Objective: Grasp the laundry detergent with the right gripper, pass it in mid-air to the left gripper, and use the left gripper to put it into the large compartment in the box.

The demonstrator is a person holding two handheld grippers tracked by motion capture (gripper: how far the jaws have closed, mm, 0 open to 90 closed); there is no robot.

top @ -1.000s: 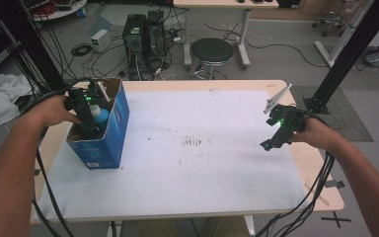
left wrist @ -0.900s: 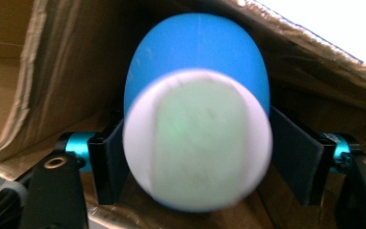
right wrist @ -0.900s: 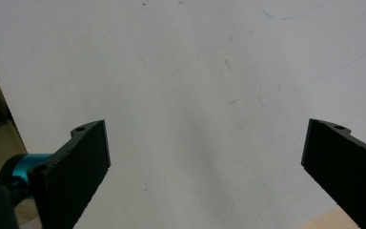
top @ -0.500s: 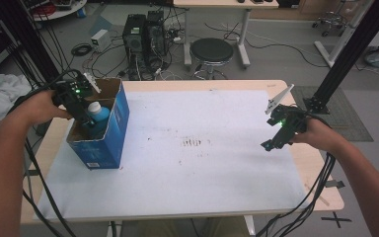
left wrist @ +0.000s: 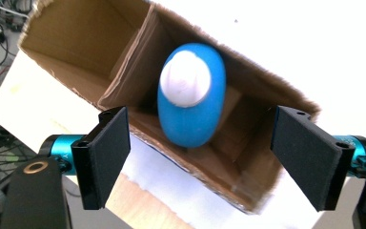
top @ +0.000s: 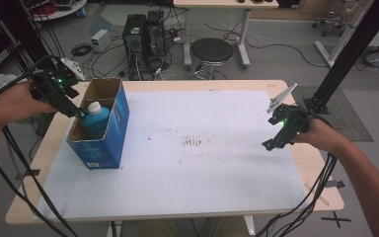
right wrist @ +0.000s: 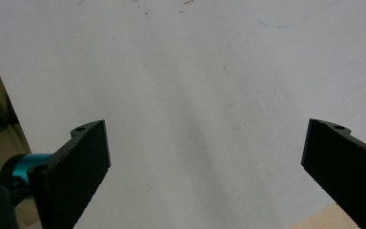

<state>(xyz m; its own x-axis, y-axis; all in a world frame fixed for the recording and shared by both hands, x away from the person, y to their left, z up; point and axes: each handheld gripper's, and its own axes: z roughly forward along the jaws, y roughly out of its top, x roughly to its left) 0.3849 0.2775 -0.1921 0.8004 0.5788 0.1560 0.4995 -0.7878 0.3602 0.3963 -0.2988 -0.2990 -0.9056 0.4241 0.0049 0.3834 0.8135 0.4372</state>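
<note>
A blue bottle with a white cap (top: 95, 119) (left wrist: 192, 93) stands upright inside an open blue cardboard box (top: 112, 132) (left wrist: 93, 62) at the table's left side. My left gripper (top: 80, 114) (left wrist: 205, 157) hovers above the box's left rim, clear of the bottle. Its jaws have just been opening and stand apart with nothing pressed between them. My right gripper (top: 268, 145) (right wrist: 205, 167) is held low over the white table cover at the right, jaws wide open and nothing between them.
A white sheet (top: 197, 173) covers most of the wooden table (top: 303, 163). Behind the table stand a black stool (top: 211, 50) and computer towers (top: 142, 30) among floor cables. A black frame post (top: 348, 54) rises at the right. Cables trail from both grippers.
My left gripper has lifted out of the box and drawn back to the left, letting go of the blue bottle, which stays in the box. The right gripper has kept still.
</note>
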